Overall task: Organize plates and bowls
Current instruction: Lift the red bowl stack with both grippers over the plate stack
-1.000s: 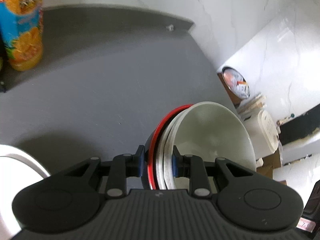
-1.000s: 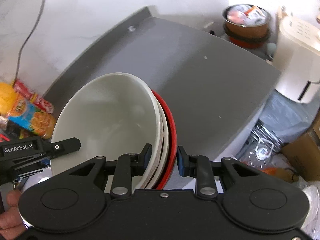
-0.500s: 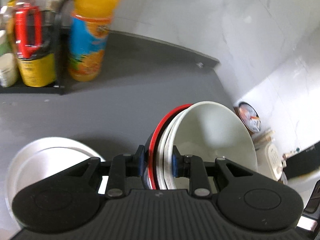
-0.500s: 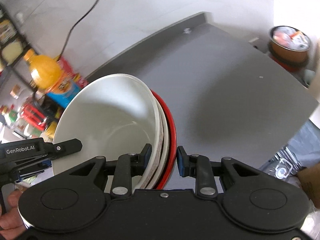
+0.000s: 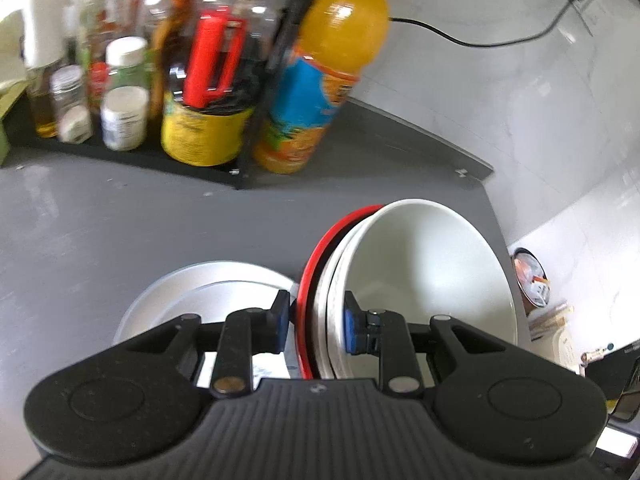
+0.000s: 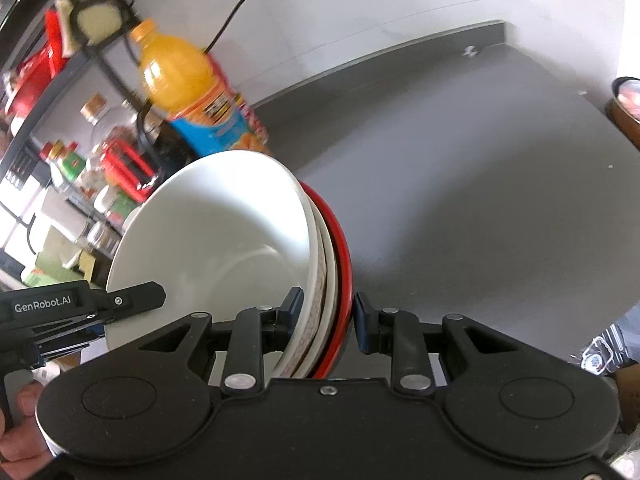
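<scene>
I have the nested stack of bowls (image 5: 424,276), white ones inside a red-rimmed one, lifted on edge above the grey counter (image 5: 120,232), with the left gripper (image 5: 316,318) and the right gripper (image 6: 326,314) each clamped across opposite sides of its rims. It is hard, glazed and likely heavy and slippery, so I judge the rim pinch the only usable hold. The white plate (image 5: 224,288) lies near left on the counter.

Grey countertop (image 5: 120,232) against white marble wall (image 5: 520,100)
</scene>
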`<move>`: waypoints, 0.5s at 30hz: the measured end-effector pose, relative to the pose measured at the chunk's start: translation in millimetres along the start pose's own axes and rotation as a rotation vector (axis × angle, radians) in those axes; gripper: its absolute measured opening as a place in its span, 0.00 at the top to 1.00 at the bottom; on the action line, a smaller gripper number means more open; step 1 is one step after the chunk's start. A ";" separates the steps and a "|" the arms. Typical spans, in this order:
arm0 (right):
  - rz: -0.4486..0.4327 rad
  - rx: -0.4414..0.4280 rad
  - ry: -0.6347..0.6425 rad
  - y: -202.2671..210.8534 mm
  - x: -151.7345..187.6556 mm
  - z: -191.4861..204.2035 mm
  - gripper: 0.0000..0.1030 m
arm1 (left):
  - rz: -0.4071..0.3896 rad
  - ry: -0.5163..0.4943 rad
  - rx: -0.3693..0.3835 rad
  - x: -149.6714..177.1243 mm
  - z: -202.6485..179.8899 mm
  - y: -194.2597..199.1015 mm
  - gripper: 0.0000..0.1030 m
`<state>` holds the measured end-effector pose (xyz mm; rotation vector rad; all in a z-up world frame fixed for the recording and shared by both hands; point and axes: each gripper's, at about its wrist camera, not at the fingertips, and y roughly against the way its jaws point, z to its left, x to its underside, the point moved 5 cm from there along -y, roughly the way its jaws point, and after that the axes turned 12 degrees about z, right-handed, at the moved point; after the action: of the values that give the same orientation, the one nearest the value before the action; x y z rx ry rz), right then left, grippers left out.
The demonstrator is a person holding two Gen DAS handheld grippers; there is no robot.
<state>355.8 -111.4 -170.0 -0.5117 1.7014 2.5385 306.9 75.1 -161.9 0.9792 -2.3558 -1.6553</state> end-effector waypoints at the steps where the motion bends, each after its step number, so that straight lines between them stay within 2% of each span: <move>1: 0.006 -0.001 0.008 -2.4 1.5 4.5 0.75 | -0.001 0.010 -0.003 1.4 6.1 1.9 0.76; 15: 0.072 0.008 0.084 -30.4 25.1 49.5 0.75 | 0.021 0.103 -0.030 19.7 69.5 8.6 0.76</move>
<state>326.4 -58.2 -187.5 -0.5741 1.7890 2.5928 257.8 122.2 -187.8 1.0061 -2.2604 -1.5881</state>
